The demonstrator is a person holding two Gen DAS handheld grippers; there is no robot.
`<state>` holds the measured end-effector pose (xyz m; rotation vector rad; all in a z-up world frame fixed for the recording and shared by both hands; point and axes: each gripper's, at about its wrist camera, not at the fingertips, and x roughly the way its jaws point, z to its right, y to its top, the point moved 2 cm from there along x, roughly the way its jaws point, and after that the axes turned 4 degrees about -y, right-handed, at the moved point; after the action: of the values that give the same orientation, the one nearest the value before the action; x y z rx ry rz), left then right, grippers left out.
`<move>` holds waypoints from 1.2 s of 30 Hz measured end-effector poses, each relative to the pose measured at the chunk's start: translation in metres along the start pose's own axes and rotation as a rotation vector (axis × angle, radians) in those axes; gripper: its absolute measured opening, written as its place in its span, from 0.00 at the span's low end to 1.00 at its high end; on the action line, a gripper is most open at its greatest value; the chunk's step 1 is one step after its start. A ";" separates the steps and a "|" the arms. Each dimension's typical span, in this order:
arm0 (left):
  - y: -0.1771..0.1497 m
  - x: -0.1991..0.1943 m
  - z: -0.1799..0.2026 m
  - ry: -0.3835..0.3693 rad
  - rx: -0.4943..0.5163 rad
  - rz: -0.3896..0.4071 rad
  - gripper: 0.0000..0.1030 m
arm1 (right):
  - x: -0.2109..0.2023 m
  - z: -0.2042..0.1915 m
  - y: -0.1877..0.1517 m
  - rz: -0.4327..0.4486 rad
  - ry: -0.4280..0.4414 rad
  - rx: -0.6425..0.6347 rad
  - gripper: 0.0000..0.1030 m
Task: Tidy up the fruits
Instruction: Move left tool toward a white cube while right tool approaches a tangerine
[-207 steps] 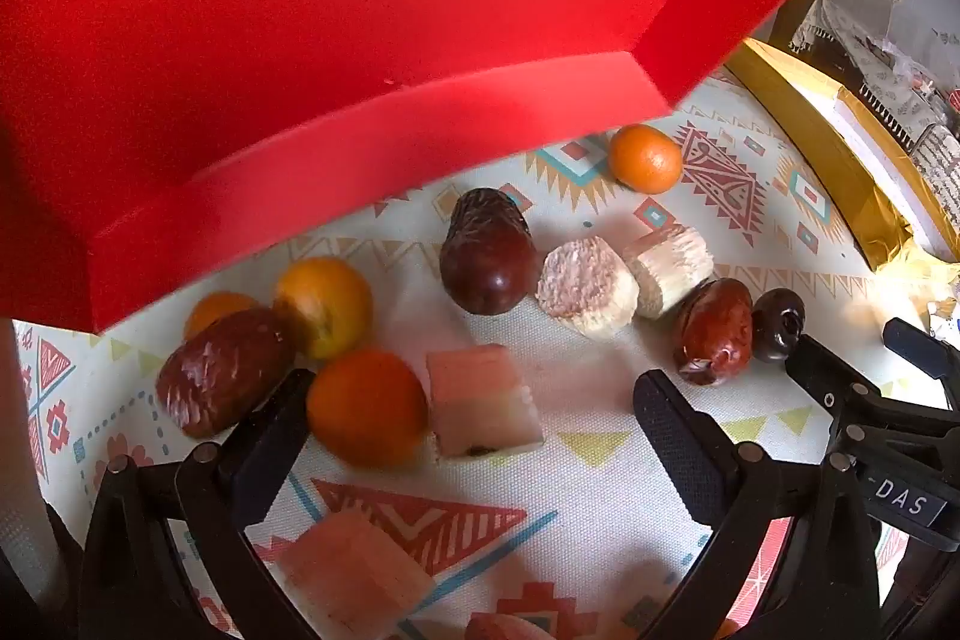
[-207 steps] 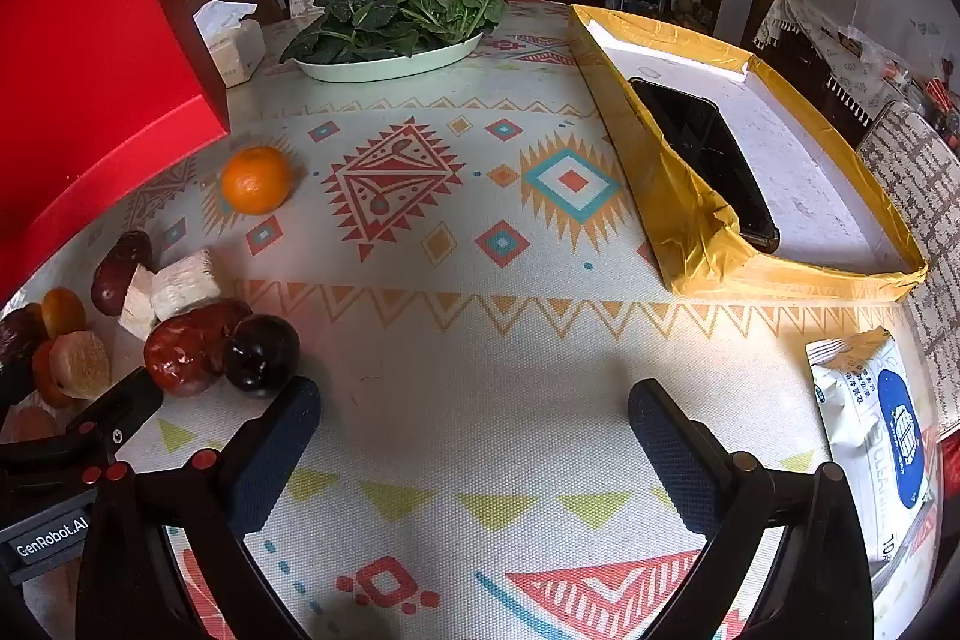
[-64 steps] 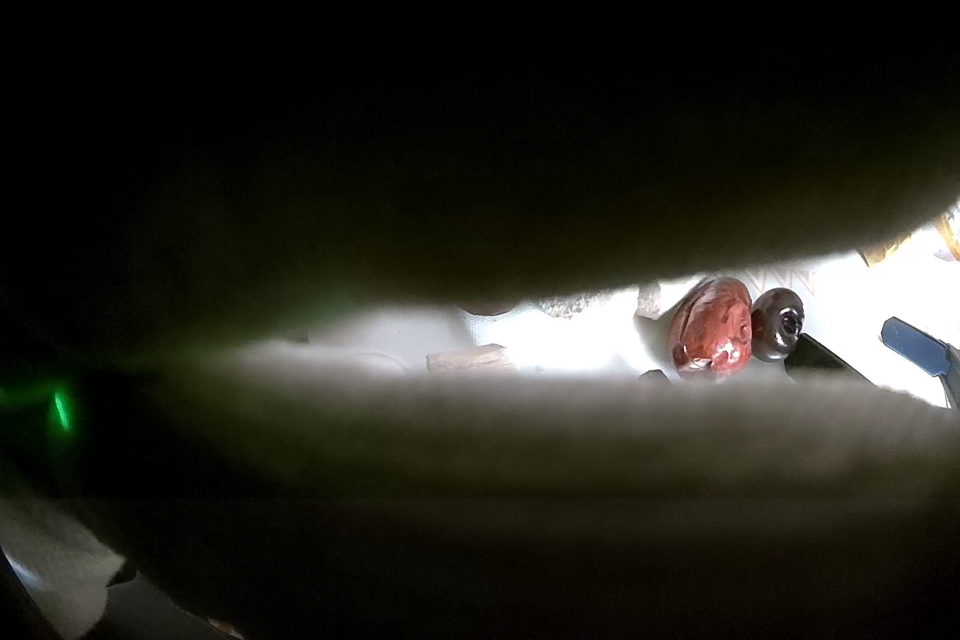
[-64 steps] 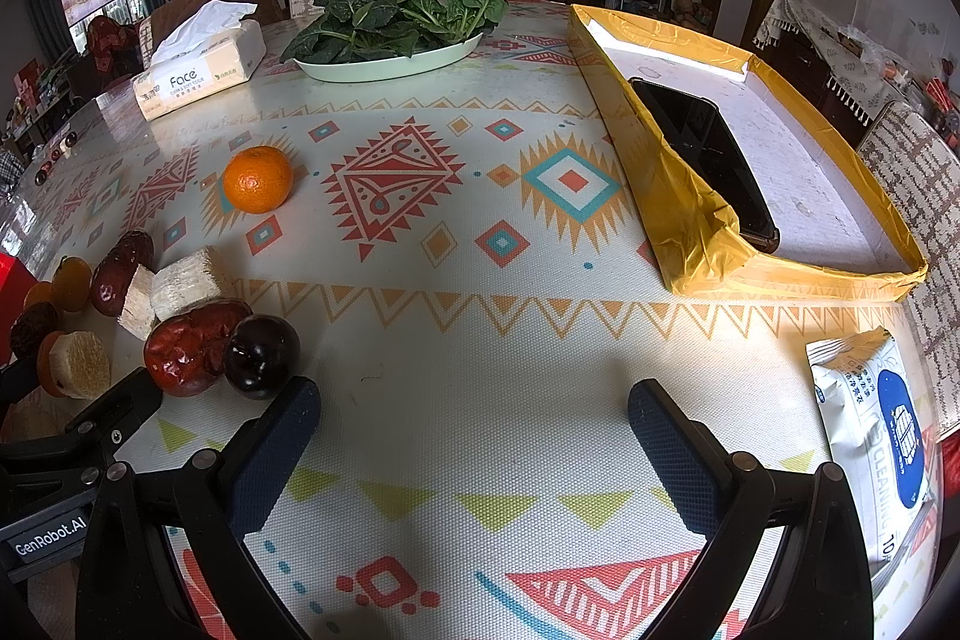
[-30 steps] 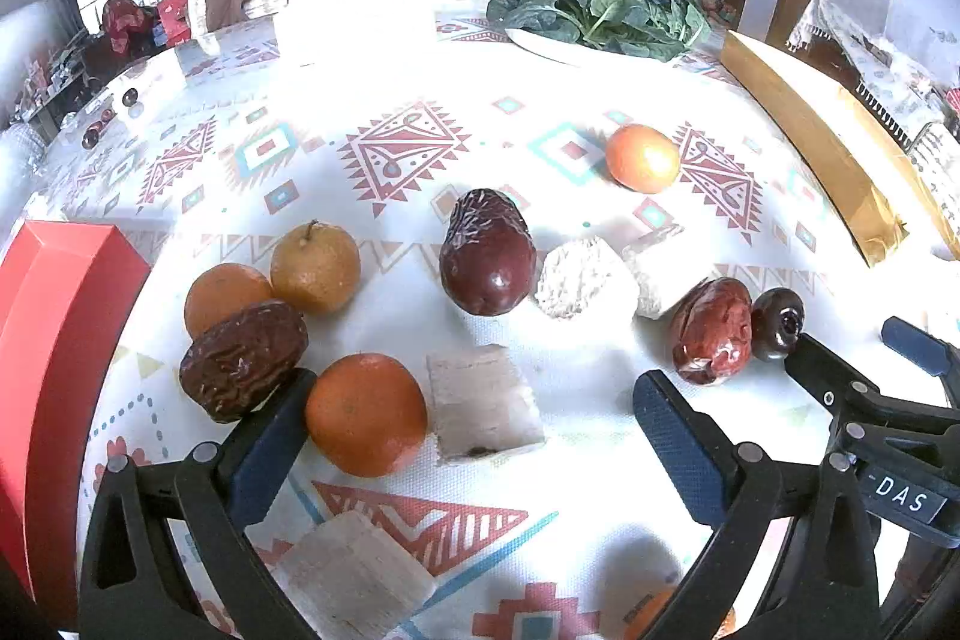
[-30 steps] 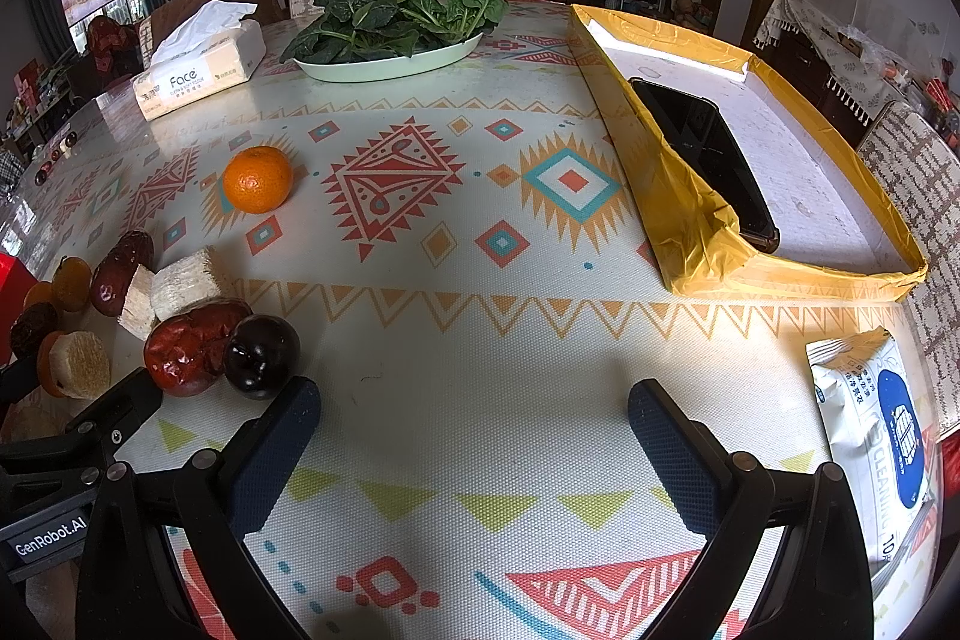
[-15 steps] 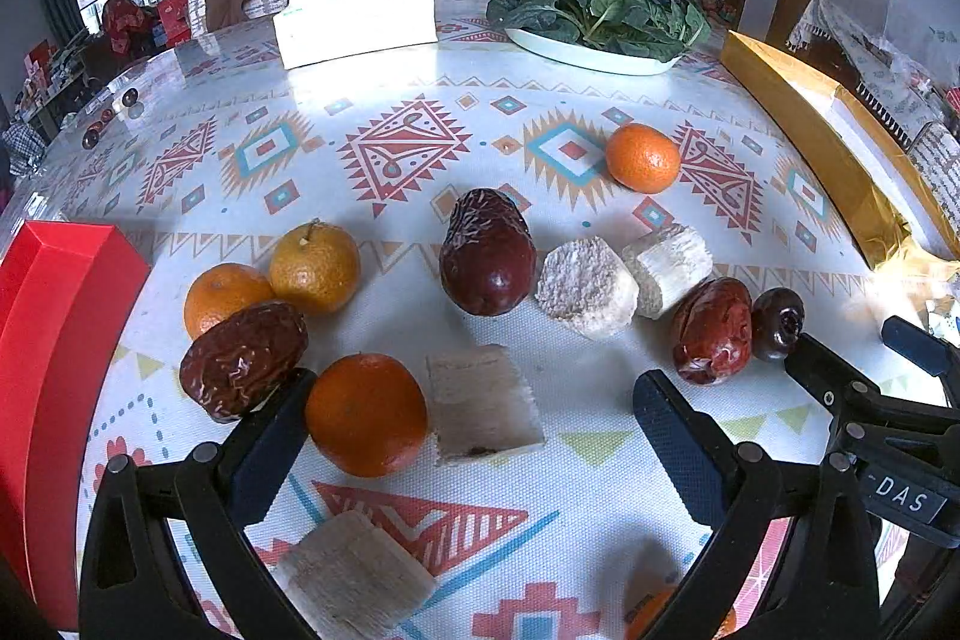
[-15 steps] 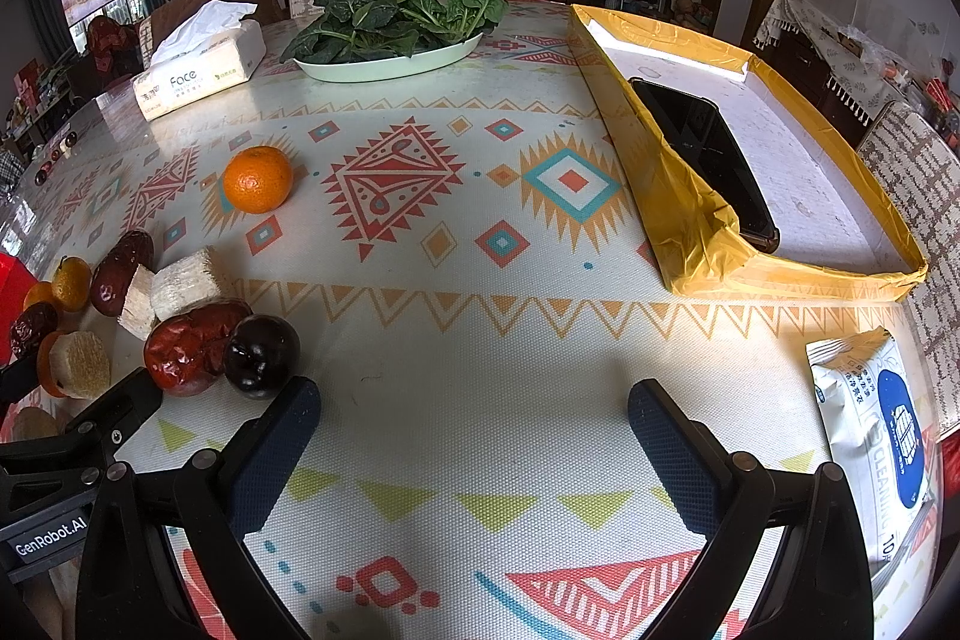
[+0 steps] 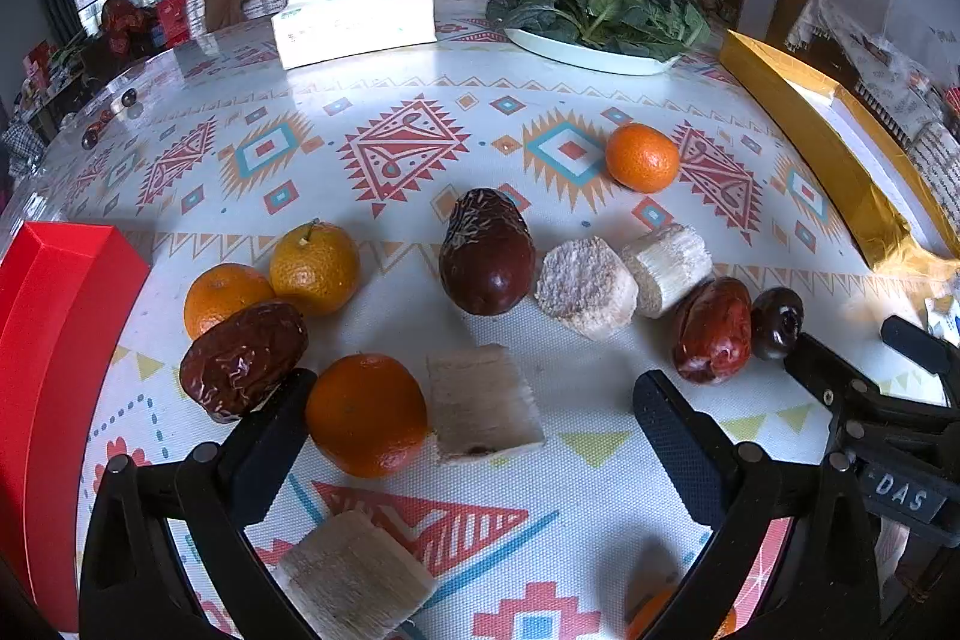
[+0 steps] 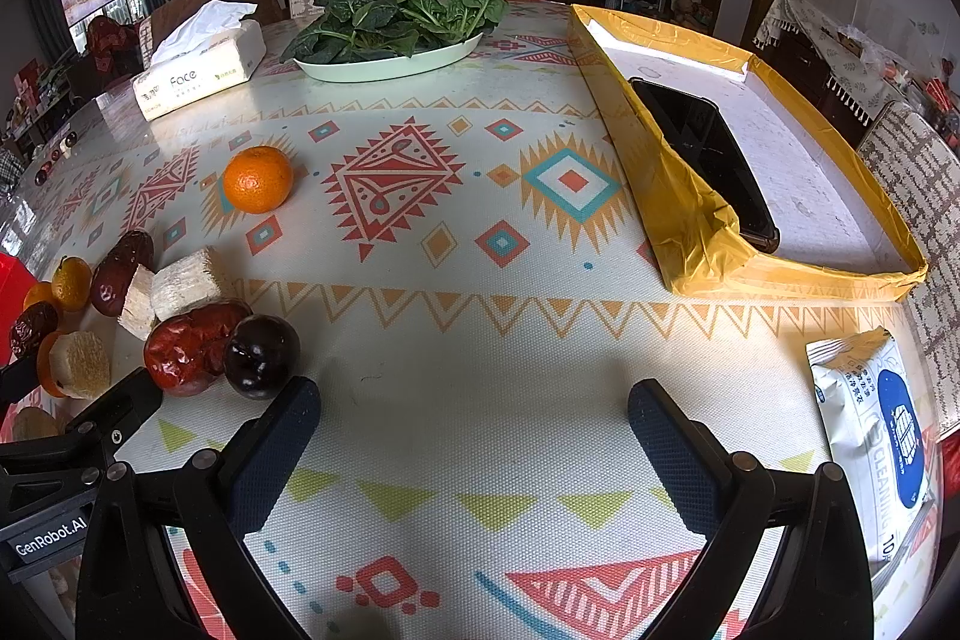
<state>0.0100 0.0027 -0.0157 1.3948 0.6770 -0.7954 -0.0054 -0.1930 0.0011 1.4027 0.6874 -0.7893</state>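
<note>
My left gripper (image 9: 474,436) is open and empty, low over the patterned tablecloth. Between its fingers lie an orange (image 9: 366,415) and a pale sugarcane chunk (image 9: 480,403). A wrinkled date (image 9: 243,358) touches the left finger. Behind lie two small oranges (image 9: 315,268), a big dark date (image 9: 486,253), two more cane chunks (image 9: 585,286), a red date (image 9: 711,331) and a dark plum (image 9: 777,322). A lone orange (image 9: 642,157) sits farther back. My right gripper (image 10: 474,436) is open and empty, just right of the plum (image 10: 261,355) and red date (image 10: 186,346).
A red box (image 9: 54,340) lies at the left table edge. A yellow tray (image 10: 690,220) holding a black phone (image 10: 708,154) stands right. A plate of greens (image 10: 390,58) and a tissue box (image 10: 198,76) stand at the back. A wipes pack (image 10: 876,430) lies at right.
The red box that was held over the fruit now lies on the table at the left. Both grippers have stayed in place and open.
</note>
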 end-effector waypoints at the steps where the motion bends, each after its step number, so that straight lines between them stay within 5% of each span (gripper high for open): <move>1: 0.000 0.000 0.000 -0.009 0.017 -0.011 1.00 | 0.000 0.000 0.000 0.000 0.000 0.000 1.00; 7: -0.004 -0.002 -0.004 -0.063 0.100 -0.062 1.00 | 0.000 0.000 0.000 0.000 0.000 0.000 1.00; 20: -0.003 -0.009 -0.011 -0.112 0.074 -0.094 0.96 | 0.000 0.000 -0.001 -0.061 -0.009 0.019 1.00; 22: -0.002 -0.023 -0.022 -0.149 0.028 -0.054 0.83 | 0.001 0.001 0.000 -0.057 -0.003 0.018 1.00; 29: 0.000 -0.159 -0.077 -0.142 -0.022 0.366 0.88 | -0.015 0.003 -0.004 -0.009 0.035 0.020 0.95; 31: -0.003 -0.192 -0.094 -0.180 -0.035 0.442 1.00 | -0.040 0.003 -0.007 0.084 0.054 0.022 0.93; 36: -0.011 -0.218 -0.128 -0.248 -0.068 0.547 1.00 | -0.129 -0.008 -0.030 0.462 0.108 -0.005 1.00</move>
<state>-0.1198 0.1486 0.1452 1.3051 0.1122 -0.4887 -0.1044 -0.1754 0.0880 1.5307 0.4197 -0.3498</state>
